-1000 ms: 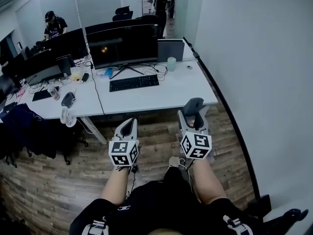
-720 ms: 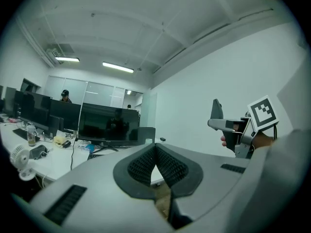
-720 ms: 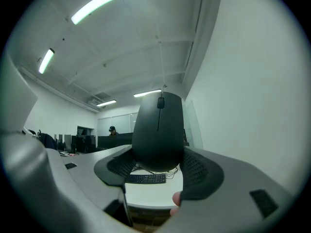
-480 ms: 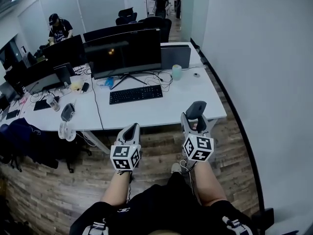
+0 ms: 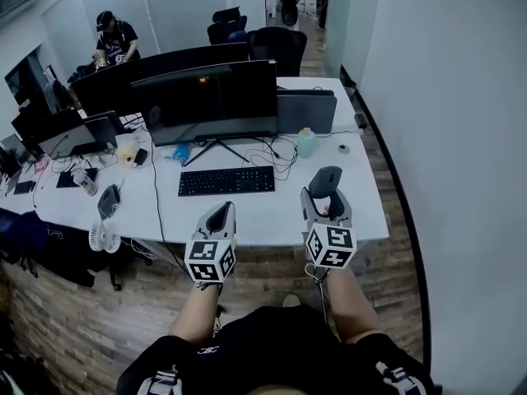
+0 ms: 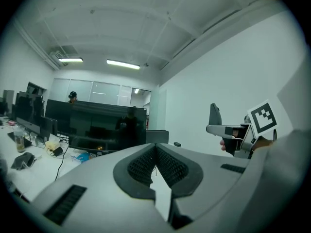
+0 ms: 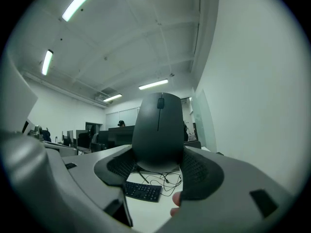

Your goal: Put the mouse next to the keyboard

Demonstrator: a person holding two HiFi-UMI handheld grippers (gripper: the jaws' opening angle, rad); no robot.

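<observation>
The right gripper [image 5: 327,202] grips the mouse [image 7: 158,130] between its jaws above the desk [image 5: 280,214], right of the keyboard [image 5: 226,180]. The left gripper [image 5: 219,215] has its jaws together, empty.

The mouse [image 7: 158,130] is matt dark-grey plastic. The right gripper [image 7: 158,165] is smooth grey plastic with dark, finely ribbed pads [image 7: 197,171]. The desk [image 5: 280,216] is smooth white; the floor [image 5: 82,319] is rough-grained wood planks; the monitor [image 5: 206,97] screen is glossy.

No readable text or labels
</observation>
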